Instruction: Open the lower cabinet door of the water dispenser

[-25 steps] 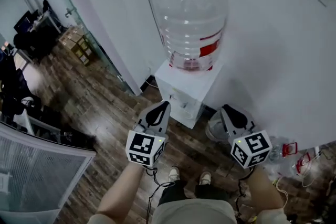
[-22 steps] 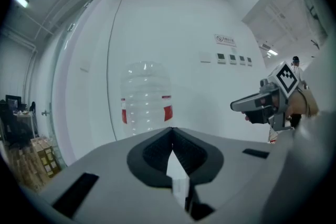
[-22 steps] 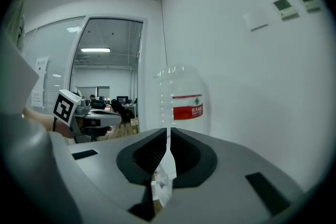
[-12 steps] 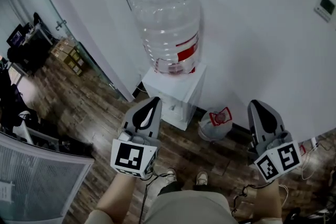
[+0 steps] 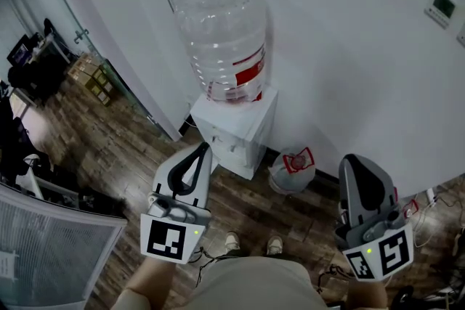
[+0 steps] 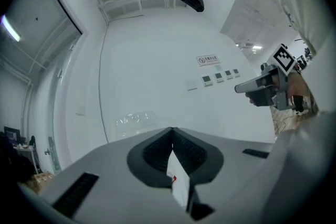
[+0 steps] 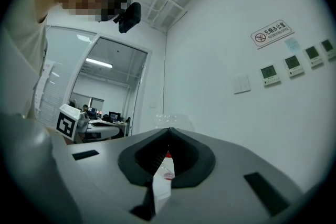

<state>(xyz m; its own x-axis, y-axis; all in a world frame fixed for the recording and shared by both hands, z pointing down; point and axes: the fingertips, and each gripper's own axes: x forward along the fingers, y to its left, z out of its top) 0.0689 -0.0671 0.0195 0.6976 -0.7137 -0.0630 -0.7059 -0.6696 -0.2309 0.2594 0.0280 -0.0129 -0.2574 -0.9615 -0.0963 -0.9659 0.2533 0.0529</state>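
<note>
The white water dispenser (image 5: pixel 234 128) stands against the wall with a clear bottle (image 5: pixel 221 36) on top. Its lower front is steeply foreshortened, and I cannot make out the cabinet door. My left gripper (image 5: pixel 201 149) hovers in front of the dispenser's left corner, apart from it. Its jaws meet at the tips (image 6: pixel 172 130) with nothing held. My right gripper (image 5: pixel 355 160) is raised further right, over the floor in front of the bare wall. Its jaws are shut and empty too (image 7: pixel 168 130). Each gripper view looks level at the white wall.
A spare bottle (image 5: pixel 291 168) with a red label lies on the wood floor right of the dispenser. A glass partition (image 5: pixel 109 62) and cardboard boxes (image 5: pixel 92 69) are at left, a white grille panel (image 5: pixel 51 243) is at lower left. Wall switches (image 5: pixel 440 7) are at upper right. My shoes (image 5: pixel 251 243) stand close to the dispenser.
Both grippers have risen and drawn back from the dispenser, and the right one has swung out to the right. The dispenser now sits further from both.
</note>
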